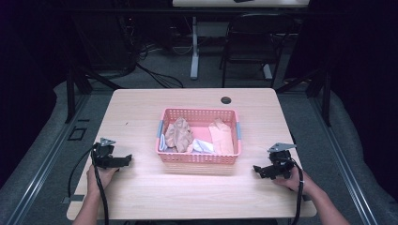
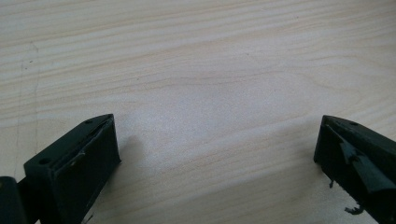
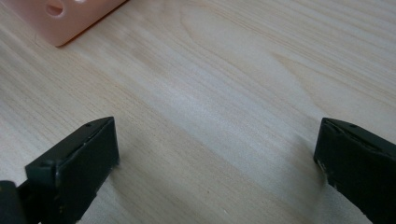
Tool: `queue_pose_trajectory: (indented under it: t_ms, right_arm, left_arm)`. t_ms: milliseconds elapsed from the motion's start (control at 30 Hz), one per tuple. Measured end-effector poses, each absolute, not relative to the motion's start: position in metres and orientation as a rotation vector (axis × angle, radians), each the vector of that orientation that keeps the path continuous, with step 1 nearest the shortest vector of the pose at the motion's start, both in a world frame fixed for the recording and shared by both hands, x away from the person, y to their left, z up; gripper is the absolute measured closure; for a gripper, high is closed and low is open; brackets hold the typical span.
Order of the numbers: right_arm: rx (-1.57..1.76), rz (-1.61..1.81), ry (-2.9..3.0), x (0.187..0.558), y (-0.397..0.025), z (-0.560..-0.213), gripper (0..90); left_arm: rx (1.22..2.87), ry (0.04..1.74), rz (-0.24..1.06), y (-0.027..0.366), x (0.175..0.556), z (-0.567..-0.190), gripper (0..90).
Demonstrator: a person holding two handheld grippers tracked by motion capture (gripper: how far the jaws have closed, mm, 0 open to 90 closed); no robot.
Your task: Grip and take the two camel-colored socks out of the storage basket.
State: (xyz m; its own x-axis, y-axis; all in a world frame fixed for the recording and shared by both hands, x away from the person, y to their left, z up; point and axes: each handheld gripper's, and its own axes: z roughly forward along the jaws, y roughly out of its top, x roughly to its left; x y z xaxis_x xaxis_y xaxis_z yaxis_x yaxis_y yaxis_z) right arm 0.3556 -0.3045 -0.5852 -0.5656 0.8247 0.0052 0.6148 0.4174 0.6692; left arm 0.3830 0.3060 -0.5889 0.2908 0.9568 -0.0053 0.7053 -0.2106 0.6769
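Both hand-held grippers, left [image 2: 217,154] and right [image 3: 217,154], jaws apart over bare table [image 2: 210,70]; pink basket [image 3: 60,18] corner in right gripper view.

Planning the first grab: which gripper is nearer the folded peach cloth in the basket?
Right. The right gripper sits off the basket's near right corner, the side where the folded peach cloth lies. The left gripper rests beyond the basket's opposite end.

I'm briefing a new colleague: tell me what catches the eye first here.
The pink basket in the middle of the wooden table stands out, holding crumpled tan cloth, a folded peach cloth and a white piece. The left gripper and right gripper rest open on the table either side of it.
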Motion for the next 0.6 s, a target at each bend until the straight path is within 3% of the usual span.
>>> queue_pose_trajectory:
  t_ms: [433,600]
  right_arm:
    - [1.243,0.907,2.352,0.355,-0.305,-0.585,0.0]
    - [1.243,0.914,2.34,0.354,-0.305,-0.586,0.0]
  left_arm:
    - [2.063,1.476,0.547,0.304,0.387,-0.584,0.0]
    - [2.045,1.445,0.567,0.304,0.391,-0.558,0.0]
